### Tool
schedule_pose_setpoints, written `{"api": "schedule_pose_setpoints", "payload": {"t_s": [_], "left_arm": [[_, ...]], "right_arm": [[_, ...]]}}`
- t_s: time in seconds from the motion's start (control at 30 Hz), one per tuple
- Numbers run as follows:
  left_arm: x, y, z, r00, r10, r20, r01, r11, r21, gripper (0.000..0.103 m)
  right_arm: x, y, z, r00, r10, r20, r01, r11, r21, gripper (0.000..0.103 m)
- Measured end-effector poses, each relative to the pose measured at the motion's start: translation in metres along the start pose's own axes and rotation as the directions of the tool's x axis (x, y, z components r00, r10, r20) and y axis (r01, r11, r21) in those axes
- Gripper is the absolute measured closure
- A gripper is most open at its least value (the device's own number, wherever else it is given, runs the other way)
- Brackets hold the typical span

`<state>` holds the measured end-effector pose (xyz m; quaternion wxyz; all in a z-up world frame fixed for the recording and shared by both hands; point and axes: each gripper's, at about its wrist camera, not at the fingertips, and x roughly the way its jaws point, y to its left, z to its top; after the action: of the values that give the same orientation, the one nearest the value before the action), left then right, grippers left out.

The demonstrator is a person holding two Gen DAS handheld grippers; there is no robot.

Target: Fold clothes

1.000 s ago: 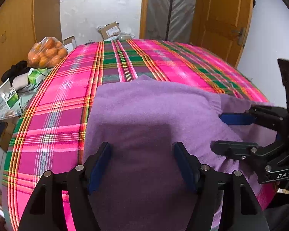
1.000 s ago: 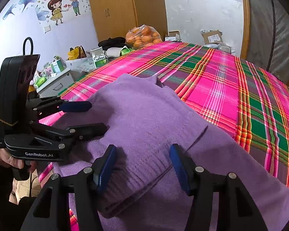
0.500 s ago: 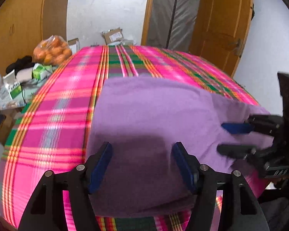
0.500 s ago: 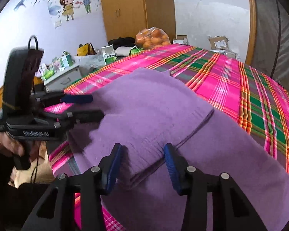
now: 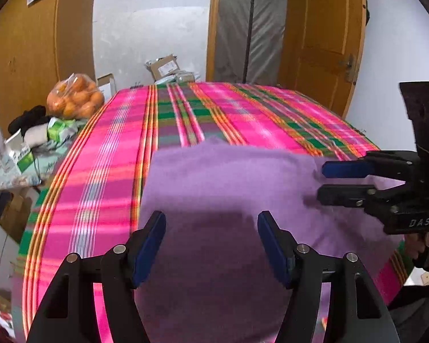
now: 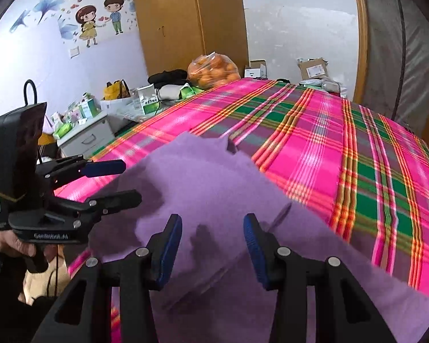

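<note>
Both jaws released, the left hand-held gripper [image 5: 211, 245] and right hand-held gripper [image 6: 213, 247] hover over the folded purple sweater [image 5: 228, 177] lying crosswise just ahead and below.

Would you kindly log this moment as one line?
garment: purple sweater folded on plaid bed | left gripper: open above it | right gripper: open above it

The purple sweater [image 5: 228, 200] runs off the bottom edge, bed's plaid sheet [image 5: 100, 185] is smeared with blur, box labels unreadable.
</note>
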<state>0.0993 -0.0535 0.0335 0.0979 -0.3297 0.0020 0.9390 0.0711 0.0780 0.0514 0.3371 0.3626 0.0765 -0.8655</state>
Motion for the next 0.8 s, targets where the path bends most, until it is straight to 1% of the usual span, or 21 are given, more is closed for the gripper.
{"api": "schedule_pose_setpoints", "payload": {"t_s": [0.13,0.2,0.3,0.33,0.4,0.5,0.63,0.8], "left_arm": [[0.015,0.004,0.018,1.0,-0.001,-0.002,0.001,1.0,0.017,0.034],[0.022,0.006,0.02,1.0,-0.007,-0.01,0.007,1.0,0.009,0.034],[0.036,0.01,0.014,0.997,-0.021,-0.075,0.02,1.0,-0.025,0.034],[0.039,0.012,0.012,0.996,-0.029,-0.087,0.026,0.999,-0.037,0.034],[0.041,0.013,0.009,0.995,-0.032,-0.094,0.027,0.998,-0.05,0.034],[0.044,0.015,0.006,0.994,-0.037,-0.101,0.03,0.997,-0.07,0.034],[0.044,0.017,0.006,0.994,-0.042,-0.098,0.035,0.996,-0.078,0.034],[0.045,0.016,0.006,0.994,-0.035,-0.106,0.027,0.997,-0.07,0.034]], "right_arm": [[0.017,-0.004,0.017,1.0,0.006,-0.015,-0.006,1.0,0.012,0.057],[0.027,-0.006,0.021,0.999,0.005,-0.033,-0.005,1.0,0.014,0.057],[0.043,-0.009,0.016,0.998,-0.005,-0.07,0.007,1.0,0.026,0.058],[0.046,-0.01,0.012,0.998,-0.003,-0.07,0.006,0.999,0.033,0.058],[0.046,-0.01,0.009,0.999,-0.008,-0.053,0.01,1.0,0.03,0.059],[0.047,-0.008,0.008,0.998,-0.027,-0.055,0.028,0.999,0.018,0.059],[0.051,0.001,0.008,0.995,-0.072,-0.062,0.07,0.997,-0.022,0.058],[0.051,-0.003,0.009,0.996,-0.058,-0.063,0.057,0.998,-0.012,0.058]]}}
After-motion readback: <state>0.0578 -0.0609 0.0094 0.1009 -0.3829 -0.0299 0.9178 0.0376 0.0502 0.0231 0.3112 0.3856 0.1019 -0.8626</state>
